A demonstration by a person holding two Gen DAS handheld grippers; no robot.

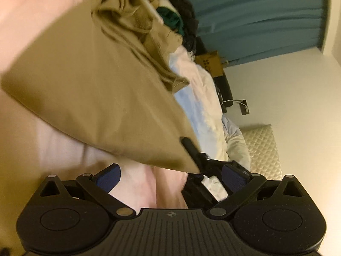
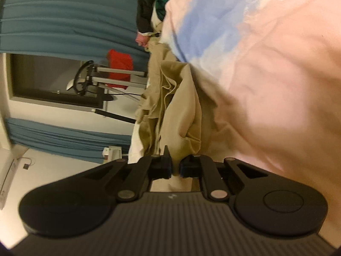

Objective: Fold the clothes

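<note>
A tan garment [image 1: 96,89] hangs over the pink bed sheet [image 1: 53,145], smooth at its lower part and bunched at the top. My left gripper [image 1: 170,167] is open below its lower edge, blue pads [image 1: 108,177] far apart and nothing pressed between them. At the garment's lower corner my right gripper [image 1: 191,149] shows as a black finger. In the right wrist view the right gripper [image 2: 175,167] is shut on a fold of the tan garment [image 2: 181,111], which runs away from the jaws in creases.
A pile of dark, green and white clothes [image 1: 174,10] lies beyond the garment. A blue-and-white blanket [image 1: 198,106] and a quilted pillow [image 1: 262,147] lie to the right. Teal curtains [image 2: 64,10], a metal rack with a red cloth [image 2: 119,68], and a cardboard box [image 1: 210,61] stand past the bed.
</note>
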